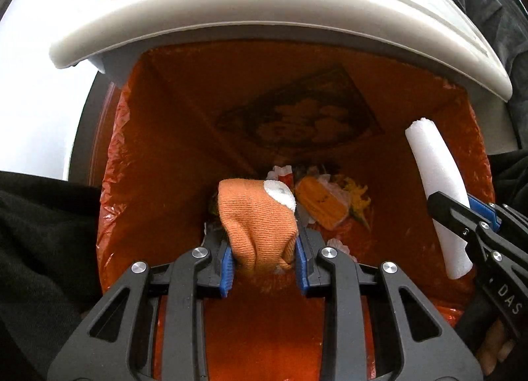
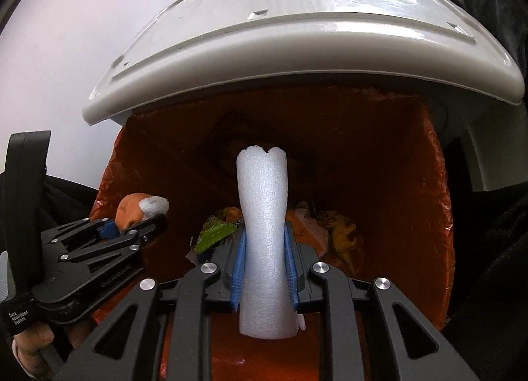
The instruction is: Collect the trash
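Note:
My left gripper (image 1: 264, 245) is shut on an orange knitted cloth with a white patch (image 1: 259, 216) and holds it over the open mouth of a trash bin lined with an orange bag (image 1: 184, 137). My right gripper (image 2: 264, 255) is shut on a white foam tube (image 2: 264, 232) that stands upright between the blue pads, also over the bin. The foam tube shows at the right of the left wrist view (image 1: 435, 183). The left gripper with the cloth (image 2: 132, 211) shows at the left of the right wrist view.
The bin's white lid (image 1: 264, 8) stands raised behind the opening; it also shows in the right wrist view (image 2: 297, 44). Scraps lie at the bin's bottom: orange packaging (image 1: 321, 204), yellow bits (image 1: 358, 198), a green wrapper (image 2: 214, 236). Dark clothing flanks both sides.

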